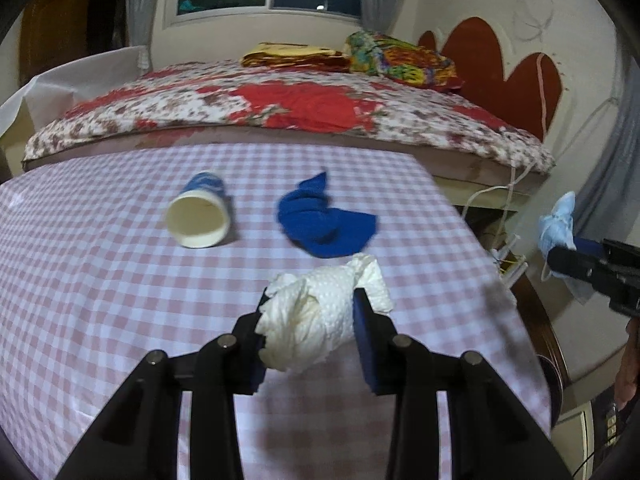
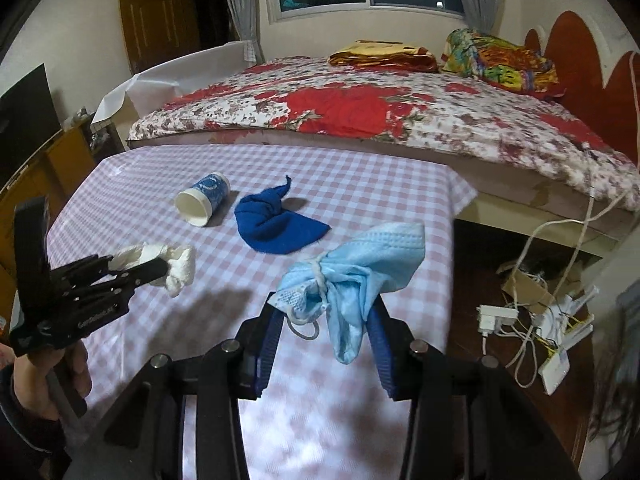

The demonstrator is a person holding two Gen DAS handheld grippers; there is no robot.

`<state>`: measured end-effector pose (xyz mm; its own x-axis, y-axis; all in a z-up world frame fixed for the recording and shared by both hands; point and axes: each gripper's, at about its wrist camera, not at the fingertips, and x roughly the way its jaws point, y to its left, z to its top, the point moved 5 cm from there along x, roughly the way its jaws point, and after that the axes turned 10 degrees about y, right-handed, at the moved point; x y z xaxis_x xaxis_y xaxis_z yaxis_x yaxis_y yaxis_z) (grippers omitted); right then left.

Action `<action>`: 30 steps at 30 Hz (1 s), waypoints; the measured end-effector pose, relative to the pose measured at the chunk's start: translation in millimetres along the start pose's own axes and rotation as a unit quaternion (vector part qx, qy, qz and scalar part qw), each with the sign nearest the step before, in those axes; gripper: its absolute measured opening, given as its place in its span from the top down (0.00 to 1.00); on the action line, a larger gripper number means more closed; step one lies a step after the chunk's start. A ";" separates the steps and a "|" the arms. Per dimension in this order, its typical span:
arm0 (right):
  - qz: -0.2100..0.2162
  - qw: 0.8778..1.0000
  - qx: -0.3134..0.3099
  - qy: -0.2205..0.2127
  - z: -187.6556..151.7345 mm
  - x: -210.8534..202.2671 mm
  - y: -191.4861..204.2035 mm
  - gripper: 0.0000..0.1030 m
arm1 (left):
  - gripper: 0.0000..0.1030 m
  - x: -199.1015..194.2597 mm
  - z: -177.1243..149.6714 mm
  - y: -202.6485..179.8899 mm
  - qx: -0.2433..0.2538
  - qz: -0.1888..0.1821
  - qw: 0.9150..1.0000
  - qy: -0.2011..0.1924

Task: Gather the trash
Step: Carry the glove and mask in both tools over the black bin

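Left wrist view: I have the crumpled paper towel (image 1: pixel 316 316) pinched between the fingers of my left tool (image 1: pixel 310 312), lifted clear above the near part of the checked worktop (image 1: pixel 100 280). My right tool (image 2: pixel 324 312) is clamped on a light blue face mask (image 2: pixel 356 268), held just off the worktop's right edge. A paper cup (image 1: pixel 200 212) lies on its side toward the far edge, with a blue cloth (image 1: pixel 324 220) just beside it. No bin shows in either view, so I would keep both grips firm and carry steadily, minding the mask's dangling ear loop (image 2: pixel 304 320) so it snags nothing.
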<state>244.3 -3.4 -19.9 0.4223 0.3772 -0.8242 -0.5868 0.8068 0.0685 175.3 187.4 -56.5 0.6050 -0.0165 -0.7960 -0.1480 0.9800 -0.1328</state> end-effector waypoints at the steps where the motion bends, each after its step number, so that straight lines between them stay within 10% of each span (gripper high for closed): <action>1: -0.006 1.000 0.002 -0.002 -6.5 -5.1 -3.1 0.57 | 0.63 -1.9 -1.0 -7.3 0.004 -0.004 1.000 -0.001; 30: -0.092 0.983 0.159 -0.009 -145.7 -84.0 -136.3 0.57 | 0.63 -15.4 -27.3 -200.3 0.143 -0.082 0.986 0.007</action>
<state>188.2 -211.3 -41.9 0.5153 0.2181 -0.8288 -0.2545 0.9624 0.0950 174.3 -14.0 -33.8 0.5911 -0.1808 -0.7861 0.1798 0.9796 -0.0901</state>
